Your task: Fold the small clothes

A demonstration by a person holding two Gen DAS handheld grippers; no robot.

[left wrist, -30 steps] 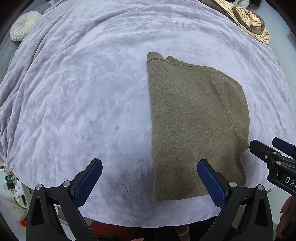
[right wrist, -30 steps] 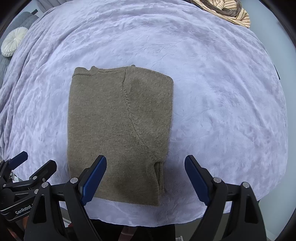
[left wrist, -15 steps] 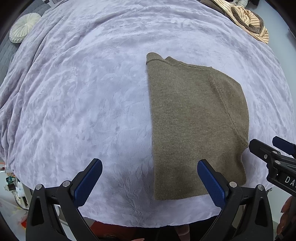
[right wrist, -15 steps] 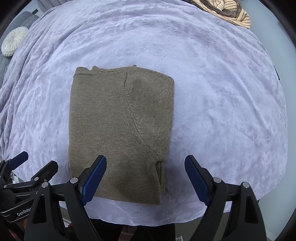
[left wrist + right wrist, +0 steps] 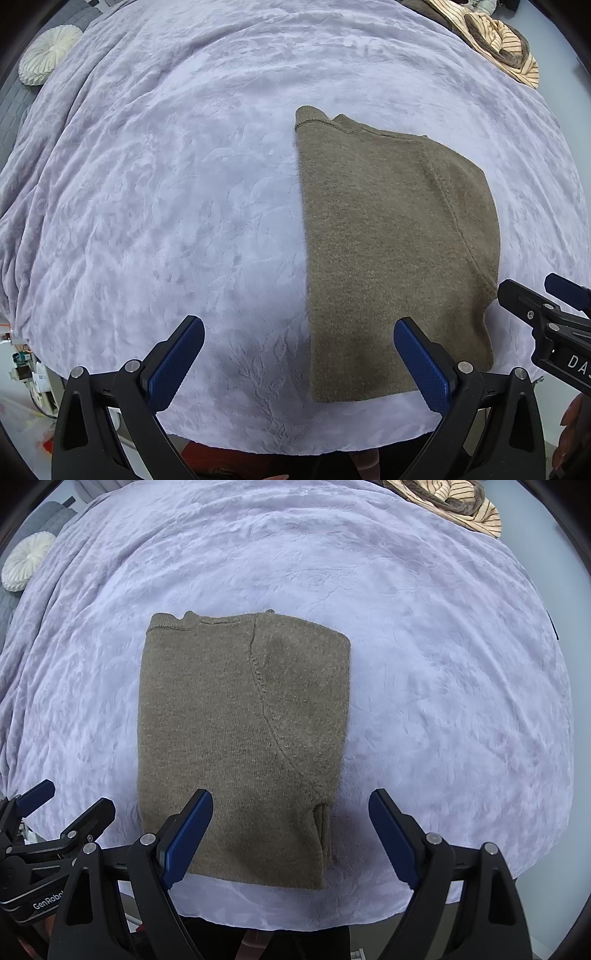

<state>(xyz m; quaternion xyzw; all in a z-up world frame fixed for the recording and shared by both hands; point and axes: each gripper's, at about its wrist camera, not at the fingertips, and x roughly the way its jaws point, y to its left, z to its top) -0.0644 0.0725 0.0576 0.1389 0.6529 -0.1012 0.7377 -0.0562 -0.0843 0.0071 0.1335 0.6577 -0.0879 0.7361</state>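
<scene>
- "GenRobo", in white letters cut off by the picture's bottom edge, stands on the black body of the left gripper (image 5: 55,805), seen in the lower left corner of the right wrist view.
- "DA", in white letters cut off at the right edge, stands on the black body of the right gripper (image 5: 543,295), seen in the left wrist view.

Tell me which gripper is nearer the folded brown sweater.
Right. The right gripper hangs over the sweater's near right corner; the left gripper straddles its left edge, mostly over the blanket. Both jaws open.
</scene>
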